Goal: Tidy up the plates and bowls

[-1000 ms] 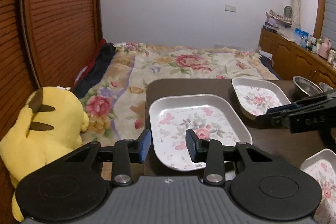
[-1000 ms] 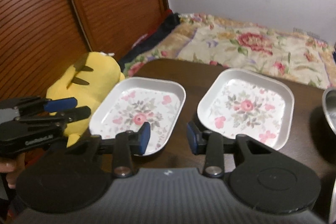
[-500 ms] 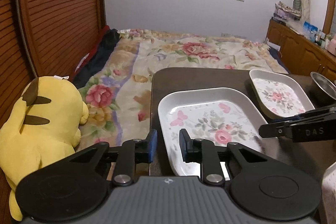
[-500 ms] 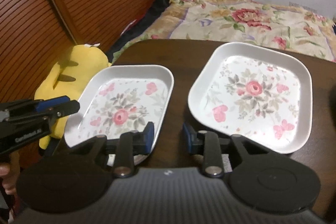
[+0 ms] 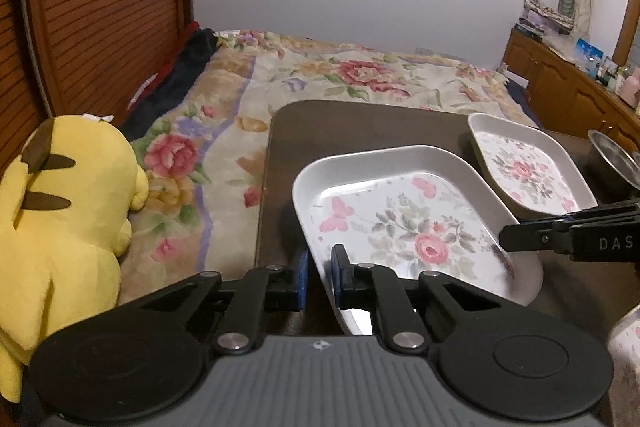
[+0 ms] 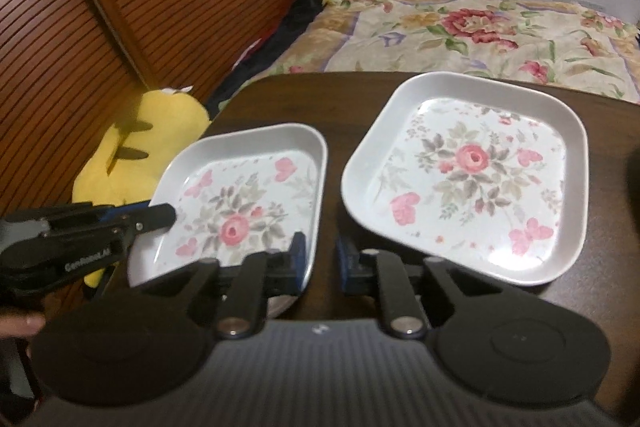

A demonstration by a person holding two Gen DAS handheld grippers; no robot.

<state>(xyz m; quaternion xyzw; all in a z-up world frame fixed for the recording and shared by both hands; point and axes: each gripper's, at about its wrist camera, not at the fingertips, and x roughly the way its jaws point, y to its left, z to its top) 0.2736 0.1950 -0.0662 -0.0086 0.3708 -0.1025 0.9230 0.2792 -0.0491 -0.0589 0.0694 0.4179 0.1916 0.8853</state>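
Blue-padded fingers (image 5: 302, 277) of the left gripper (image 5: 320, 279) pinched the near rim of the held plate (image 5: 400, 223) at the bottom centre of the left wrist view, the white edge caught between them. The right gripper (image 6: 320, 265) was pressed onto the same plate's opposite rim (seen at the bottom centre of its own view), one pad inside the dish and one outside. This square white plate, printed with a pink rose and butterflies, sat tilted over the near left part of the dark brown table (image 5: 360, 123). At the lower right edge of the left view, a corner of another floral dish (image 5: 628, 339) showed.

Just beyond the held plate, at the right of the frame, lay the second plate (image 5: 524, 167) of the same pattern, flat on the table and apart from the first. A metal bowl (image 5: 616, 159) stood at the right edge beside it.

Off the table's left side sat a yellow plush toy (image 5: 60, 219). Farther back stretched a bed under a floral blanket (image 5: 360, 75), with a slatted wooden door (image 5: 100, 7) at the upper left.
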